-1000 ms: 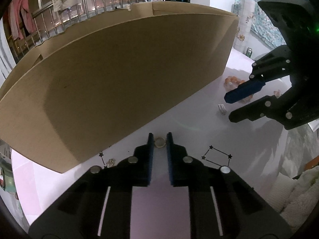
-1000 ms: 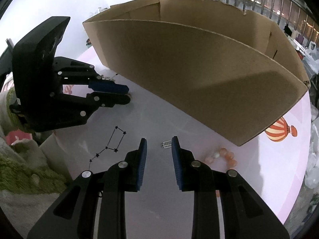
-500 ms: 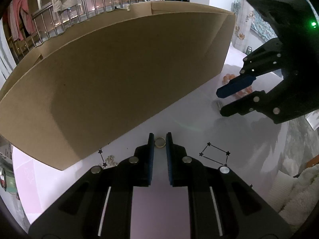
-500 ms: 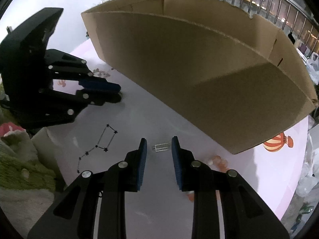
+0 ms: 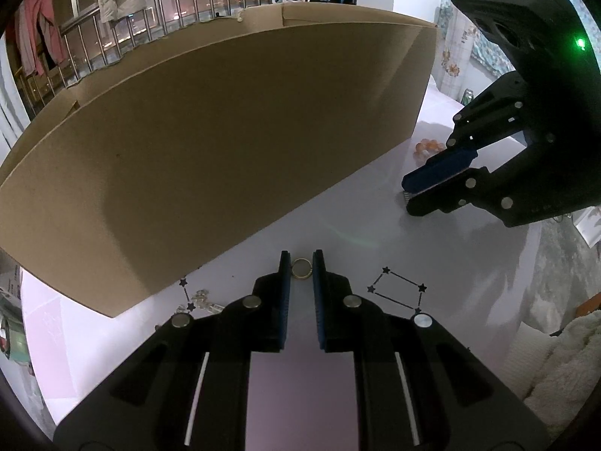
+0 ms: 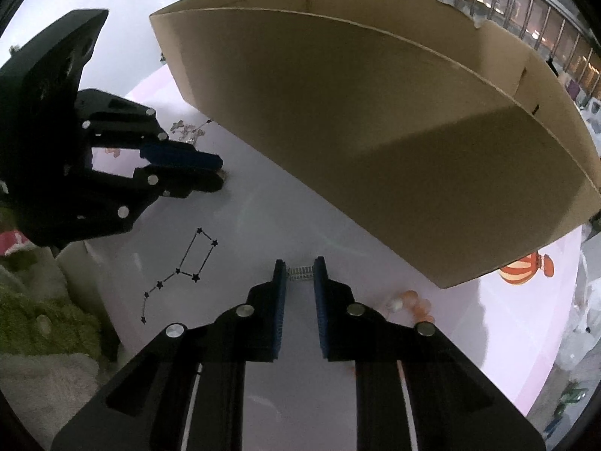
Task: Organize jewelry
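A small gold ring (image 5: pixel 301 267) sits between the fingertips of my left gripper (image 5: pixel 301 263), whose pads close on both its sides, low over the white table. A small silver sparkly piece (image 6: pixel 300 273) lies between the fingertips of my right gripper (image 6: pixel 300 268), with the pads at its two ends. The right gripper also shows in the left wrist view (image 5: pixel 432 188), and the left gripper in the right wrist view (image 6: pixel 203 173). A large cardboard box (image 5: pixel 225 143) stands just behind both.
An orange and white bead bracelet (image 6: pixel 411 302) lies right of my right gripper, also seen by the box corner (image 5: pixel 426 146). A clear crystal piece (image 5: pixel 201 300) lies left of my left gripper. Fluffy fabric (image 6: pixel 41 323) edges the table.
My right gripper has moved forward and down over the silver piece, which now sits between its fingertips. My left gripper has stayed on the ring.
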